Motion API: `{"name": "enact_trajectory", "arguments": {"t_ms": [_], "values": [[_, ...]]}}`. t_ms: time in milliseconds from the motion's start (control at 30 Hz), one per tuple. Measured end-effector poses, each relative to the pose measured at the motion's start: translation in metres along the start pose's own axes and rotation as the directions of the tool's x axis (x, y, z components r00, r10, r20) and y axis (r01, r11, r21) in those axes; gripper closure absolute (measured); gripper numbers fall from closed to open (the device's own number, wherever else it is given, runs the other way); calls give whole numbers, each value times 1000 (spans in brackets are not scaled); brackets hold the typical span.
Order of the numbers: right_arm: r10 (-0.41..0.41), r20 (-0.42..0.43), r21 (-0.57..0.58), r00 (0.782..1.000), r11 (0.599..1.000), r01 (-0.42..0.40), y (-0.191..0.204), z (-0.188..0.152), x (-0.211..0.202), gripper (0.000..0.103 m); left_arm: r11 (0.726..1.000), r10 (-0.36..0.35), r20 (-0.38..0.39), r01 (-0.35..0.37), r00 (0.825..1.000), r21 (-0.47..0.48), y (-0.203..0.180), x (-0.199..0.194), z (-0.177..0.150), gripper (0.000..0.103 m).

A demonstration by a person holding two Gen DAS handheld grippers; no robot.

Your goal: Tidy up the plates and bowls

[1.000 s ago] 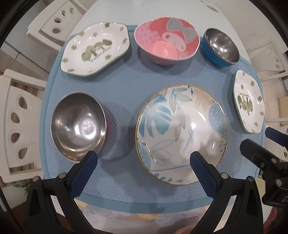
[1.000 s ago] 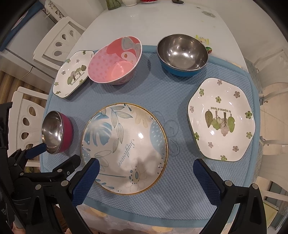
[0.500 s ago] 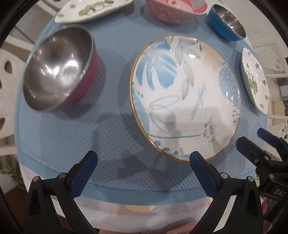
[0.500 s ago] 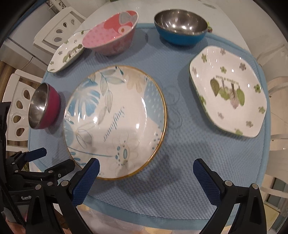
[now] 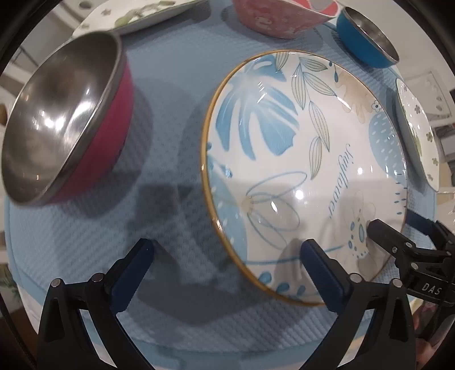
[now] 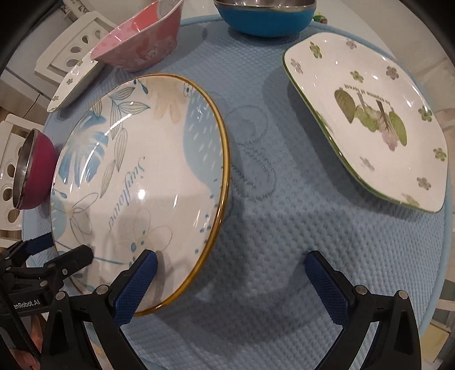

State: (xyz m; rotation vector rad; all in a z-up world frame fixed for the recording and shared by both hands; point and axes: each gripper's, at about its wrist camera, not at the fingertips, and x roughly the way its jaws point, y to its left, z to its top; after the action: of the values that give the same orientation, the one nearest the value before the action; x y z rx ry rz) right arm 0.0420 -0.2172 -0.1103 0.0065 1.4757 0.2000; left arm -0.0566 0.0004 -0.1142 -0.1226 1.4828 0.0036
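Note:
A large leaf-patterned plate with a gold rim (image 5: 307, 159) (image 6: 136, 182) lies on the blue mat (image 5: 170, 142) (image 6: 270, 199). My left gripper (image 5: 227, 253) hovers low and open at the plate's near-left rim, its right finger over the plate. My right gripper (image 6: 230, 260) is open at the near-right rim, its left finger over the plate. Each gripper shows in the other's view, the right gripper (image 5: 396, 224) and the left gripper (image 6: 62, 247). A magenta steel bowl (image 5: 65, 119) (image 6: 34, 168) stands left of the plate.
At the back are a pink bowl (image 5: 281, 20) (image 6: 142, 42) and a blue steel bowl (image 5: 366, 42) (image 6: 264, 20). A flowered hexagonal plate (image 6: 369, 113) (image 5: 418, 128) lies on the right, and a second flowered plate (image 5: 142, 17) (image 6: 74, 82) at the back left. White chairs stand around the table.
Both grippers have come down and forward toward the mat, closing in on the large plate's near rim from either side. The dishes have not moved.

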Motion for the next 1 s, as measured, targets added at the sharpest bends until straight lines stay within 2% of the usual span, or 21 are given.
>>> {"name": "enact_trajectory", "arguments": {"t_ms": [133,200,233,333,433,500,567,633,700,767,867,1000], "values": [[-11,9,15,1000,1000,11,1,11,3,0,1000,-15,6,15,1000,-2,-4,-3,14,0],[-24,31,43,999,999,23,0,20,4,0,1000,-13,35,14,999,-19,-2,-2,19,0],[-28,40,55,999,998,26,-1,26,5,0,1000,-15,70,17,997,-24,6,8,32,0],[-31,28,93,999,995,28,-5,50,9,0,1000,-16,86,18,996,-21,1,8,42,0],[-25,36,49,999,999,23,0,67,12,0,999,-19,101,22,995,-30,-1,8,46,1],[-8,52,-14,999,1000,8,7,74,11,7,999,-27,123,30,992,-26,-3,3,47,11],[10,57,-47,998,999,-7,12,79,10,14,998,-61,157,65,986,-18,-2,-7,45,47],[36,64,-63,997,997,-32,11,86,7,28,998,-68,163,69,984,-1,-4,-14,49,57],[53,65,-59,996,997,-50,9,92,4,48,997,-77,159,81,984,-15,-3,-15,57,58],[80,63,-60,995,995,-76,8,93,2,61,996,-89,155,92,984,-16,-1,-17,62,58],[79,61,-87,995,994,-73,12,93,0,61,997,-72,143,69,987,28,0,-17,62,58],[103,30,-126,994,987,-98,27,66,-1,61,996,-60,126,51,990,77,4,-18,57,58]]}}
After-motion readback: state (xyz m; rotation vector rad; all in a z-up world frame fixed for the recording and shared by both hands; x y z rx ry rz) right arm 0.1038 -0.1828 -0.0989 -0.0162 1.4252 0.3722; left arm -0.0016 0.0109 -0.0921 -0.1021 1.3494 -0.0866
